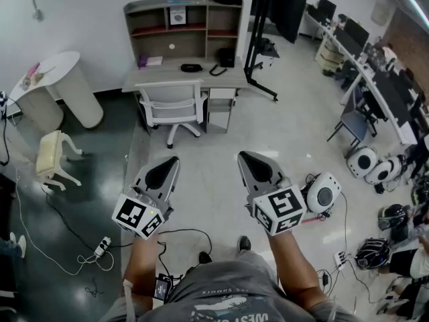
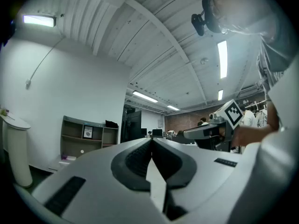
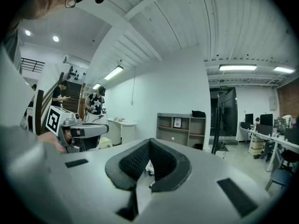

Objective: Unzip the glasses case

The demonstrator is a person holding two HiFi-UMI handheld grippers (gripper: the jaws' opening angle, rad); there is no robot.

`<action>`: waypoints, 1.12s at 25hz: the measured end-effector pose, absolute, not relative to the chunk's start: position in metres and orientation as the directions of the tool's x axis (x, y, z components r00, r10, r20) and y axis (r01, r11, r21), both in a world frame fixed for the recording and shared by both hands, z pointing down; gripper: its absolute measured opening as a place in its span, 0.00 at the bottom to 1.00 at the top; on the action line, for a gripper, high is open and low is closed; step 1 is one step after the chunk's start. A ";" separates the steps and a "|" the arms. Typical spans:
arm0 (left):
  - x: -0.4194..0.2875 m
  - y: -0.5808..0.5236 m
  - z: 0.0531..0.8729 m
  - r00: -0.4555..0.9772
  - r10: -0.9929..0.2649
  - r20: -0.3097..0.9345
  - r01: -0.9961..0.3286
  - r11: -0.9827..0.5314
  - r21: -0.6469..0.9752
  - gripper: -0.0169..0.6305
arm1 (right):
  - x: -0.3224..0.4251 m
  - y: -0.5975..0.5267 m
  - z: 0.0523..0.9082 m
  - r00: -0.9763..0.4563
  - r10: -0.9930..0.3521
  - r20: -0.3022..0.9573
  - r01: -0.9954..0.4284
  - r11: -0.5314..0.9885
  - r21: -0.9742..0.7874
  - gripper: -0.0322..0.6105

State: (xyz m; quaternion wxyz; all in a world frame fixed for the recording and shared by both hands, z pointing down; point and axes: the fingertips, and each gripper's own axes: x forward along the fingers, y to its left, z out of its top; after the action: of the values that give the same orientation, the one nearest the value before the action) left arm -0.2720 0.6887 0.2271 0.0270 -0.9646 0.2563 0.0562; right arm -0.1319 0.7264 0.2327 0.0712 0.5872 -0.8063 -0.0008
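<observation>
Glasses case (image 1: 191,67): prob. the small dark oval thing on the desk (image 1: 161,79) by the far wall, too small in head view to be sure. It lies flat mid-desk, just left of a black phone (image 1: 226,58) and below the shelf unit (image 1: 181,25). Zip can't be read. White office chair (image 1: 173,106) sits at the desk front, between case and person.

L gripper (image 1: 173,162): held in the air over the pale floor (image 1: 208,146), well apart from desk and case, tip pointing toward the desk. Jaws pressed together; in the left gripper view the pads meet along a line w/ nothing between them. Marker cube (image 1: 137,217) at its rear, by the wrist.

R gripper (image 1: 245,158): alongside the L one, near it but not touching, same heading. Jaws together at the tips, nothing pinched; the right gripper view shows only room bkgd past them.

Other: white round table (image 1: 53,66) at left w/ a cream stool (image 1: 52,154) near it. Power strip (image 1: 102,247) and cables lie on the dark floor at lower left. Black stand (image 1: 261,45) is right of the desk. White round devices (image 1: 325,193) sit on the floor just right of the R gripper. Row of workstations (image 1: 375,79) runs along the right side.
</observation>
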 end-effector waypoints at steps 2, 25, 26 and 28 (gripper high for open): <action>-0.276 0.689 0.234 0.868 -0.483 -0.114 -0.488 -0.873 -0.016 0.02 | -0.135 0.727 0.238 -0.292 -0.948 0.129 -0.951 0.302 0.068 0.06; -0.234 0.609 0.246 0.813 -0.582 -0.031 -0.583 -0.812 -0.042 0.02 | -0.063 0.625 0.260 -0.379 -0.921 0.092 -0.925 0.376 -0.054 0.06; -0.227 0.602 0.245 0.805 -0.592 -0.026 -0.593 -0.804 -0.047 0.02 | -0.056 0.616 0.261 -0.393 -0.915 0.088 -0.920 0.389 -0.060 0.06; -0.213 0.589 0.242 0.788 -0.615 -0.021 -0.615 -0.787 -0.053 0.02 | -0.040 0.598 0.261 -0.416 -0.906 0.081 -0.909 0.412 -0.067 0.06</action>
State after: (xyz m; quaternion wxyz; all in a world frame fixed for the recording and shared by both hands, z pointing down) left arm -0.2132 0.5893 0.2417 0.0287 -0.9452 0.3252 0.0014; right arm -0.0400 0.5977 0.2610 0.0160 0.5400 -0.8400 0.0502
